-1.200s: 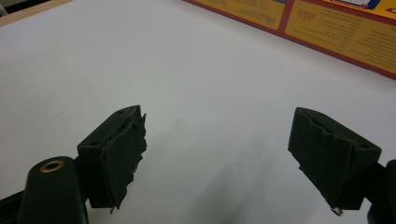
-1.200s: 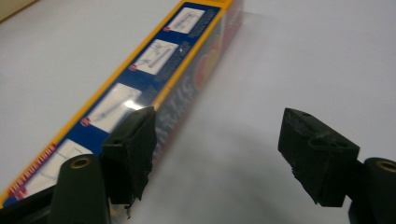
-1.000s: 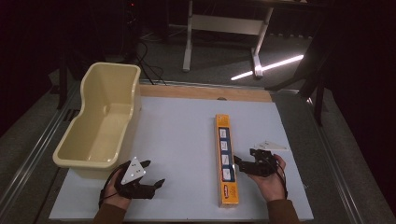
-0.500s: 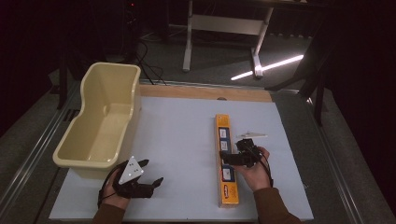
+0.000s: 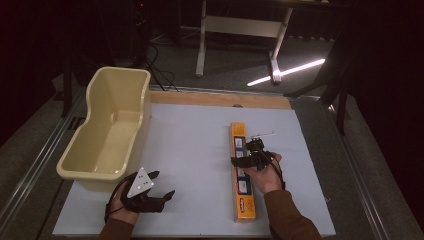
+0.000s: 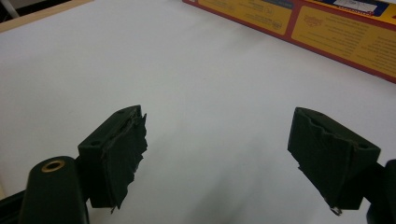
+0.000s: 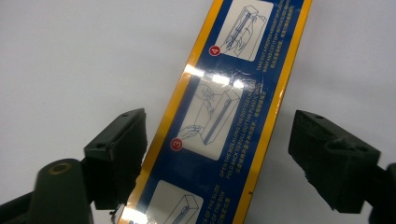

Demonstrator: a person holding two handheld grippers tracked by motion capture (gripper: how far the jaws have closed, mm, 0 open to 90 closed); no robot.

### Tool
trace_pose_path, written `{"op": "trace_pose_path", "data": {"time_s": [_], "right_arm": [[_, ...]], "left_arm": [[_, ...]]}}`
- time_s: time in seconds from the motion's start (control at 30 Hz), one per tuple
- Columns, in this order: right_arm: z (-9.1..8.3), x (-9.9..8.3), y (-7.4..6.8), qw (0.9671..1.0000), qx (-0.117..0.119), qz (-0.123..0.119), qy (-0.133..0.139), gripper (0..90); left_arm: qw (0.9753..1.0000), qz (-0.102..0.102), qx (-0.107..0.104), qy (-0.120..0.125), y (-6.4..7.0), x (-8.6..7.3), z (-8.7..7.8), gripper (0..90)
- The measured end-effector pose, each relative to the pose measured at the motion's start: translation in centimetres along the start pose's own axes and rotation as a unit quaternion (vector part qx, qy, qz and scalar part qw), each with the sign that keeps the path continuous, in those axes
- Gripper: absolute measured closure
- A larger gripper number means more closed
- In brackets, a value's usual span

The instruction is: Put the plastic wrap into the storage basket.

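A long yellow box (image 5: 242, 172) lies flat on the white bench (image 5: 200, 150), running lengthwise away from the person, right of the bench's middle. The right gripper (image 5: 248, 159), held in the person's right hand (image 5: 265, 175), hovers over the box about midway along its length. In the right gripper view its jaws stand wide apart, one on either side of the box (image 7: 224, 116), and neither is seen pressing the sides; the box passes between them at a slant. The top face of the box shows a blue panel edged in yellow, with numbered instruction drawings marked 3 and 4 and lines of small white print.

The left gripper (image 5: 155, 192) rests low near the front left edge of the bench, in the person's left hand (image 5: 125, 202), with a grey three-cornered plate (image 5: 140, 182) on top. Its jaws are also spread wide with nothing between them; the left gripper view looks across bare white bench (image 6: 187, 84) toward the box's printed side (image 6: 327, 32), well apart from it at the upper right.

A cream plastic tub (image 5: 107, 132) stands on the bench's left side, just beyond the left gripper, its open top up. A strip of bare wood (image 5: 220, 99) runs along the bench's far edge.
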State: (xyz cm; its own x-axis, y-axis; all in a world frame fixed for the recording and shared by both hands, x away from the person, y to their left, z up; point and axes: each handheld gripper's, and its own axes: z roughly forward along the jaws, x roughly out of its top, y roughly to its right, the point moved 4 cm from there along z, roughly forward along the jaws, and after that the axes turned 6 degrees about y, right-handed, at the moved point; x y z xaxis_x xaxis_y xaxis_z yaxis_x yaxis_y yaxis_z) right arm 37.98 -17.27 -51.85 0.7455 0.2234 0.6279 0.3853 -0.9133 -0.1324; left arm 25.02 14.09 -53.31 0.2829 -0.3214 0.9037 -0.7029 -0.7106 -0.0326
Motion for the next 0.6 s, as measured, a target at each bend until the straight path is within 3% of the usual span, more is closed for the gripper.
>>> {"op": "trace_pose_path", "data": {"time_s": [0.1,0.37,0.57,0.6], "right_arm": [[0.2,0.1,-0.2,0.9999,0.002,0.007,-0.008,27.0],[0.6,0.7,-0.2,0.9976,-0.009,0.042,-0.054,28.7],[1.3,0.8,-0.5,0.9949,-0.027,0.035,-0.091,26.7],[1.7,0.7,-0.5,0.9932,-0.026,0.035,-0.108,25.2]], "left_arm": [[1.0,-0.001,0.001,0.0,0.0,0.0,0.0,19.0],[1.0,0.0,-0.001,0.0,0.1,0.0,0.0,19.0],[1.0,0.0,-0.001,0.0,0.1,0.0,0.0,19.1],[1.0,0.001,-0.001,0.0,0.1,0.0,0.0,19.1]]}}
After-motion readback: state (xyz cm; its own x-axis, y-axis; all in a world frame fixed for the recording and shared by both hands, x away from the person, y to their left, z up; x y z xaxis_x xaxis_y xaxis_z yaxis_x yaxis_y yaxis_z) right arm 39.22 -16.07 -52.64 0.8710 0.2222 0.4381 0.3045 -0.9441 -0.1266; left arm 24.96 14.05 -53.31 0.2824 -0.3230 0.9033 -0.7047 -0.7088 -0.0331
